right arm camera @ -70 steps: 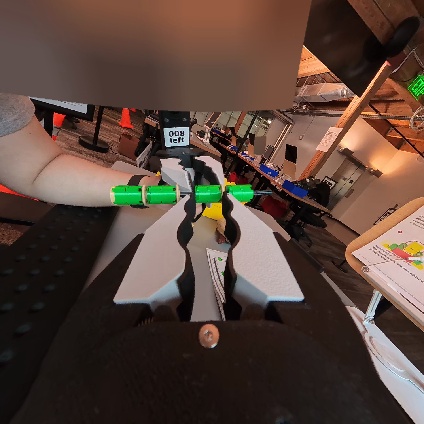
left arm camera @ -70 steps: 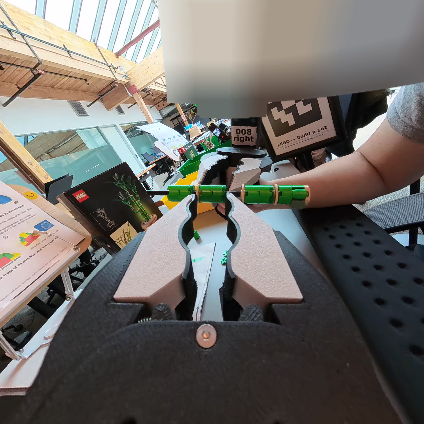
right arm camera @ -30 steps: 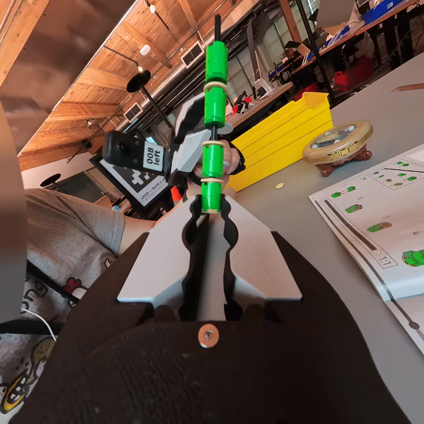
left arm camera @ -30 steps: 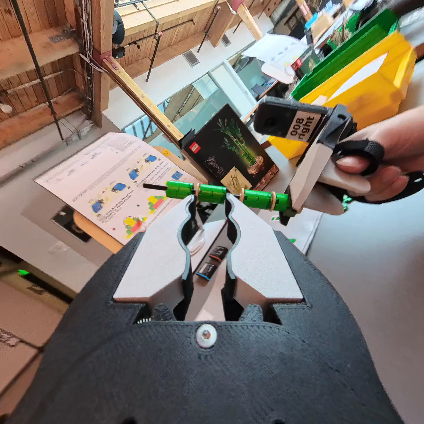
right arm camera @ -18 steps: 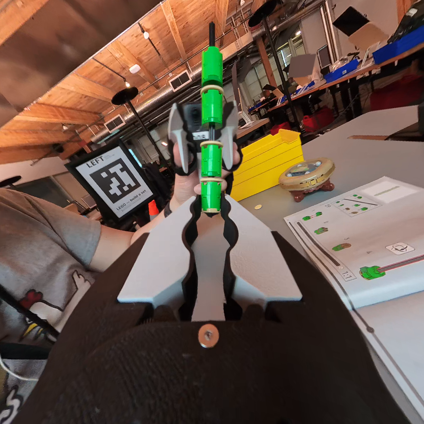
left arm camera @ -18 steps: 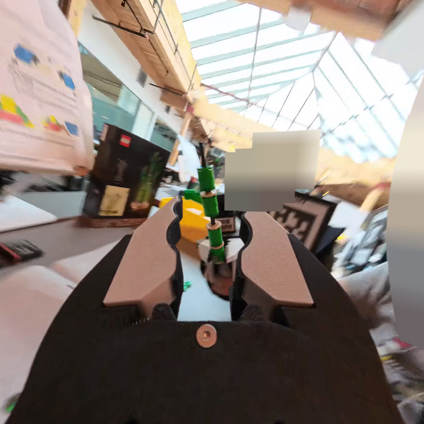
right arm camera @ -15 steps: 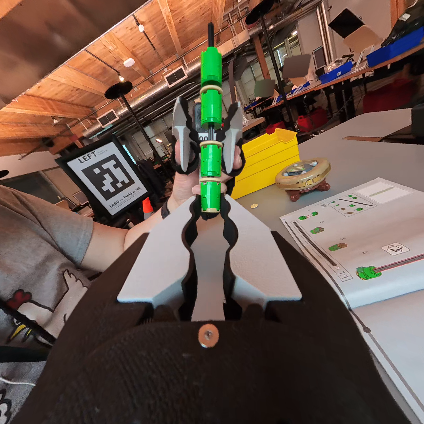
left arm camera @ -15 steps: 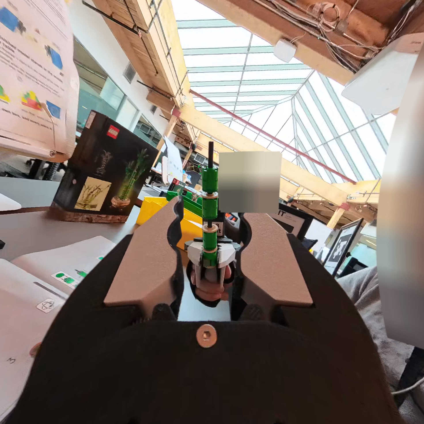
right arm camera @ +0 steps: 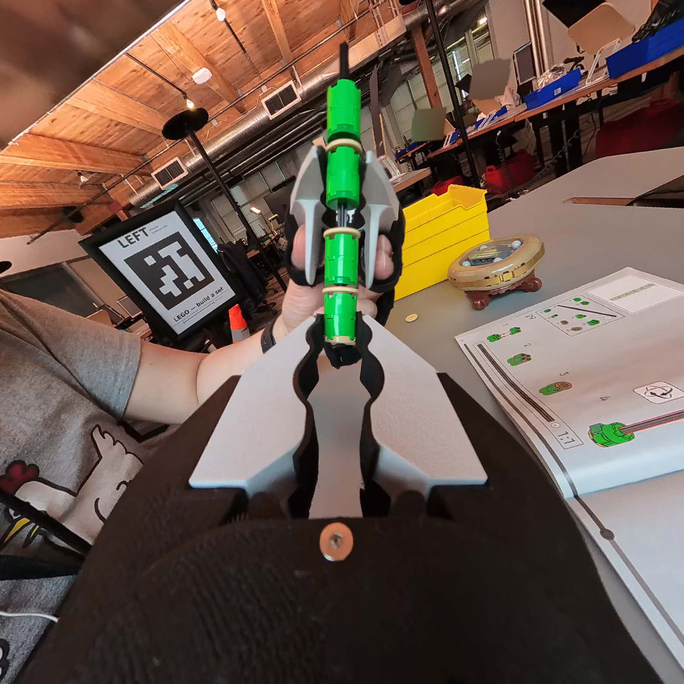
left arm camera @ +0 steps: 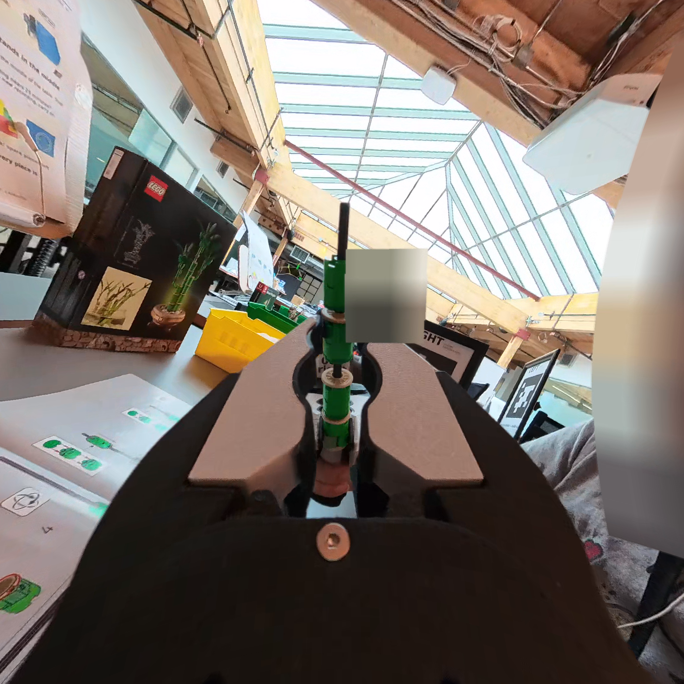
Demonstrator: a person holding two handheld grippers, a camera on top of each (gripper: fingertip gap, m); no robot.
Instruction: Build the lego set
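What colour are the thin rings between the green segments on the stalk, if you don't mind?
Tan rings, clearest in the right wrist view.

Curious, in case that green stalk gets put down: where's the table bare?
Bare table lies between the yellow bin, the round tan base and the booklet, bar one tan disc; also before the black box. The booklet crowds the near side.

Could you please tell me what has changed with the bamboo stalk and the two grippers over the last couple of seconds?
The green bamboo stalk swung from horizontal to upright. The left gripper let go of it and now stands open around its upper segments. The right gripper stays shut on the bottom segment.
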